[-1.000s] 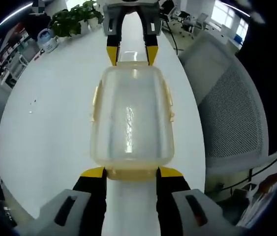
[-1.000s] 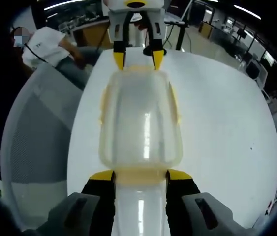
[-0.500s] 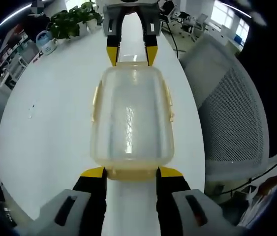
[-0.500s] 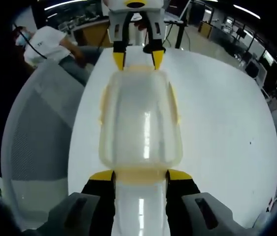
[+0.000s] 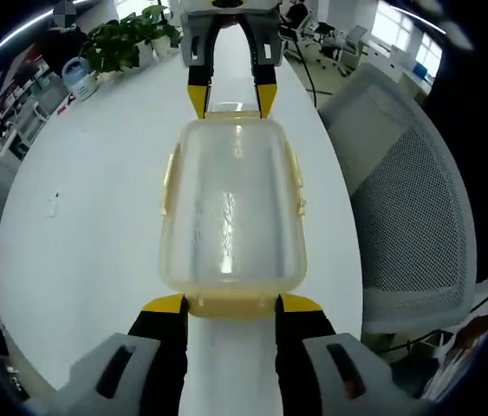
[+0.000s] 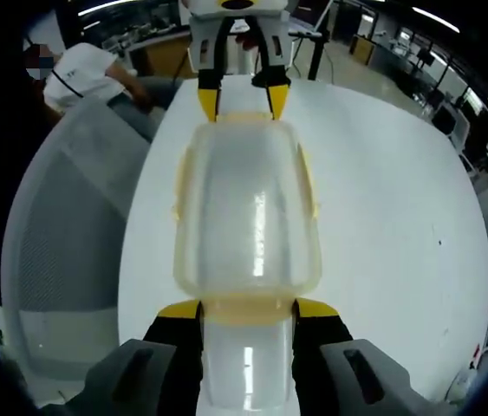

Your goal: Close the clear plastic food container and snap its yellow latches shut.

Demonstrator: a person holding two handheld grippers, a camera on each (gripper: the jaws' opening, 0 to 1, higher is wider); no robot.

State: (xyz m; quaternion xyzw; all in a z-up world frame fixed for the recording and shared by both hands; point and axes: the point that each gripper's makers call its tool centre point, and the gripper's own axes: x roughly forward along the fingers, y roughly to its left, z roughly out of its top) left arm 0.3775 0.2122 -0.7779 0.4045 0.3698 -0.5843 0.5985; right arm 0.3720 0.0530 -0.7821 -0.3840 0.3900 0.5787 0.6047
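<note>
White and glossy, the long oval surface (image 5: 87,217) runs up the middle of the left gripper view, with a grey mesh-backed office chair (image 5: 408,217) at 3 o'clock and a leafy green potted plant (image 5: 126,35) at 11 o'clock. At the centre lies the clear plastic food container with a yellowish rim (image 5: 230,212), its lid down on the body. Small yellow side latches (image 5: 167,178) show on its long edges at 9 and 3 o'clock. The left gripper (image 5: 230,305) rises from 6 o'clock, its black jaws with yellow tips standing apart at either end of the yellow latch on the container's near short end, tips touching that edge; whether they press it I cannot tell. At 12 o'clock the right gripper (image 5: 230,100) comes in from the far side, its yellow-tipped jaws likewise spread at the far short end.

Across in the right gripper view, the same surface (image 6: 382,225) carries the container (image 6: 248,212) at the centre. The right gripper (image 6: 248,310) rises from 6 o'clock, jaws parted and tips against the near yellow end latch. The left gripper (image 6: 242,100) faces it at 12 o'clock, jaws spread at the far end. A grey mesh chair (image 6: 61,234) sits at 9 o'clock, and a person in a white top (image 6: 83,74) is at 11 o'clock beyond it.
</note>
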